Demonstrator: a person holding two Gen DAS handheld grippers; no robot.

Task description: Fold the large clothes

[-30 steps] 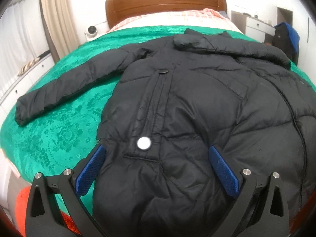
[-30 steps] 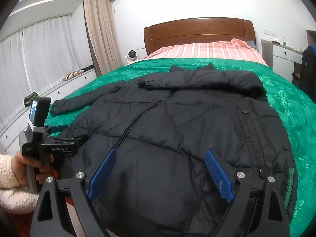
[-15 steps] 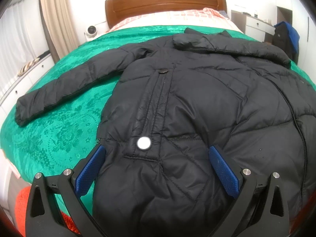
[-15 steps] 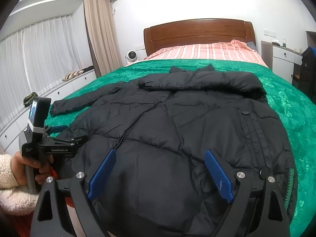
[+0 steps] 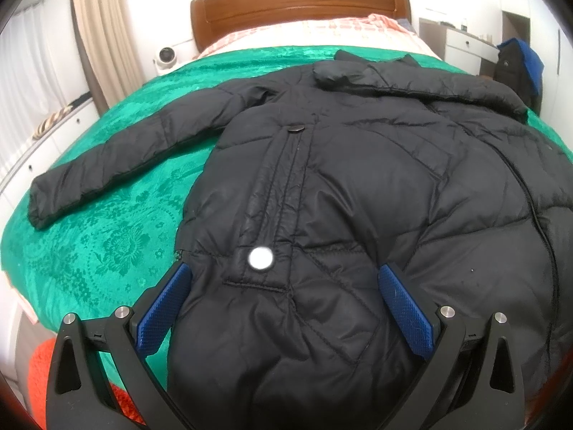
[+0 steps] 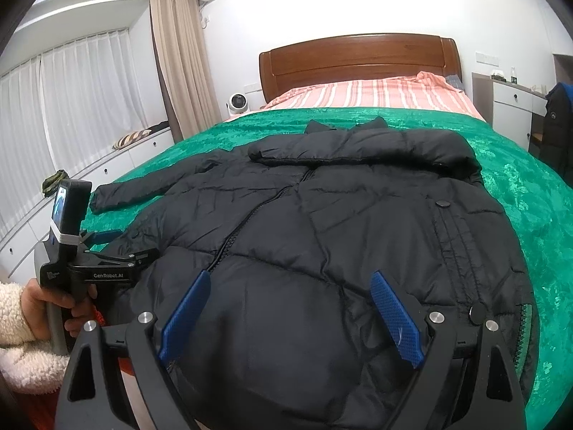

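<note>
A large black puffer jacket (image 5: 340, 186) lies flat, front up, on the green bedspread (image 5: 100, 243). Its left sleeve (image 5: 118, 165) stretches out to the left; the other sleeve lies folded across the chest near the collar (image 6: 361, 147). My left gripper (image 5: 283, 279) is open, its blue pads on either side of the jacket's lower left hem by a white snap button (image 5: 260, 258). My right gripper (image 6: 290, 286) is open over the jacket's (image 6: 322, 236) lower middle hem, holding nothing. The left gripper also shows in the right wrist view (image 6: 104, 238), held by a hand.
A wooden headboard (image 6: 358, 57) and striped sheet (image 6: 372, 93) lie at the far end. White drawers (image 6: 512, 107) and a dark hanging coat (image 6: 558, 122) stand right. A low white cabinet (image 6: 107, 172) and curtains run along the left. A small white fan (image 6: 237, 102) stands by the headboard.
</note>
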